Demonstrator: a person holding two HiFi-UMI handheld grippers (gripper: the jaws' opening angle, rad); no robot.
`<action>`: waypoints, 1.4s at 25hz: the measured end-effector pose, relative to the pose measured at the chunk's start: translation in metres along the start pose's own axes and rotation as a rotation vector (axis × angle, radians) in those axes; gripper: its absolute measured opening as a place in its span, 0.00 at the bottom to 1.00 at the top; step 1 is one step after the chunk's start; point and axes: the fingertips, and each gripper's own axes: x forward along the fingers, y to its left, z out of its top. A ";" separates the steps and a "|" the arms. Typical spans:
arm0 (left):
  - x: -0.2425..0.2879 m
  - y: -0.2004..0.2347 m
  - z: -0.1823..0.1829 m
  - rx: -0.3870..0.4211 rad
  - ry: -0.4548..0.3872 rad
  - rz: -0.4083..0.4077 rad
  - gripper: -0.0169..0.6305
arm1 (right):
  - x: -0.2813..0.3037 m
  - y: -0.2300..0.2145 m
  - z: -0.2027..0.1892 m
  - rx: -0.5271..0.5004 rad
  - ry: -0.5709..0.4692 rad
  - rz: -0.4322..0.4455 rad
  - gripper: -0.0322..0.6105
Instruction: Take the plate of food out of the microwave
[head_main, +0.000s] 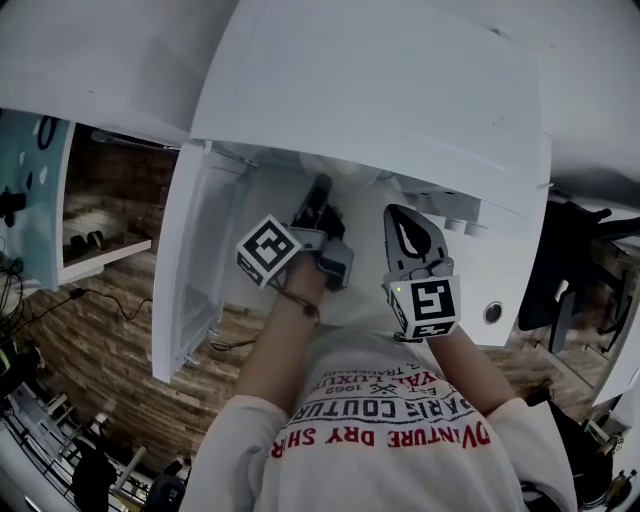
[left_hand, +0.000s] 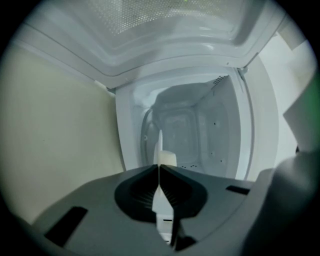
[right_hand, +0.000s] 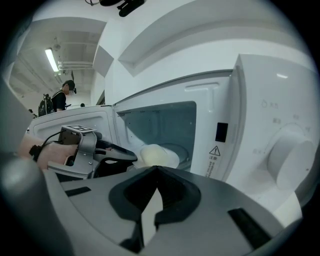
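The white microwave (head_main: 400, 100) stands with its door (head_main: 195, 270) swung open to the left. My left gripper (head_main: 318, 192) reaches into the cavity. In the left gripper view its jaws (left_hand: 159, 167) are shut on the thin rim of a white plate (left_hand: 159, 142), seen edge-on, with a pale lump of food (left_hand: 169, 159) just behind the tips. The right gripper view shows the same food (right_hand: 157, 155) inside the cavity beside my left gripper (right_hand: 92, 150). My right gripper (head_main: 402, 218) hovers outside the opening, in front of the control panel, its jaws (right_hand: 156, 170) shut on nothing.
A round knob (right_hand: 287, 157) and a warning label (right_hand: 215, 151) sit on the microwave's right panel. The open door blocks the left side. Wooden flooring (head_main: 90, 330) lies below, and a person (right_hand: 62, 97) stands far off at the left.
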 end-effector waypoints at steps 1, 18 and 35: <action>-0.002 -0.002 0.000 0.002 -0.001 -0.011 0.05 | -0.002 0.000 0.000 -0.002 0.000 -0.002 0.05; -0.101 -0.054 -0.031 0.041 0.071 -0.178 0.05 | -0.060 0.026 0.012 -0.005 -0.075 -0.088 0.05; -0.201 -0.100 -0.042 0.094 0.098 -0.270 0.05 | -0.133 0.071 0.014 0.037 -0.169 -0.150 0.05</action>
